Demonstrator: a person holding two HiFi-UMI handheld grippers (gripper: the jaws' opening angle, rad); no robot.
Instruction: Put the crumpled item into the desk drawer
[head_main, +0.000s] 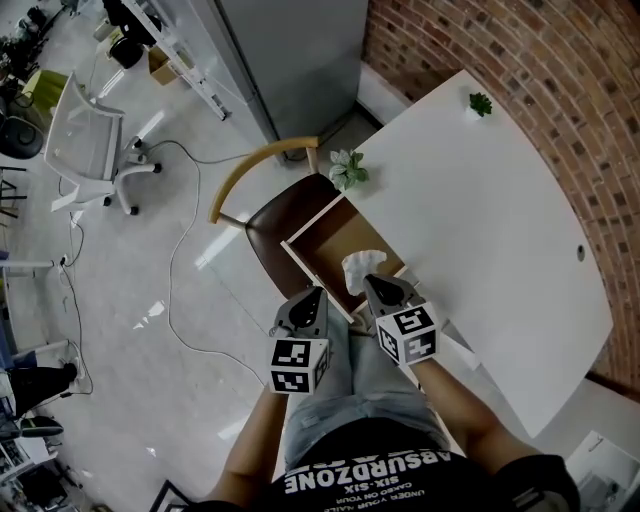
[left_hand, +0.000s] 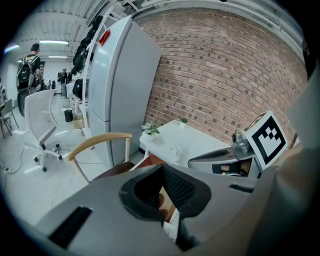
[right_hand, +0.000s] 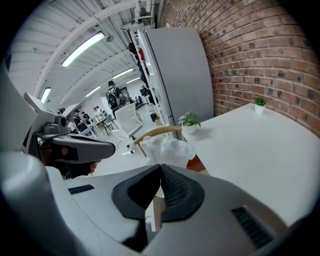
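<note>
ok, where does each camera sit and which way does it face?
Head view: on the head, steeply down at desk and open drawer; forearms, left gripper, right gripper show.
Left gripper view: on it, along its shut jaws toward the fridge; right gripper at right.
Right gripper view: on it, along jaws shut on paper; left gripper at left.
All share the chair.

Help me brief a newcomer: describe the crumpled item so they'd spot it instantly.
The white desk by the brick wall has a drawer open. Over it the right gripper pinches the crumpled item: a plain white wad, unlike the green-leaved plant at the desk corner.
</note>
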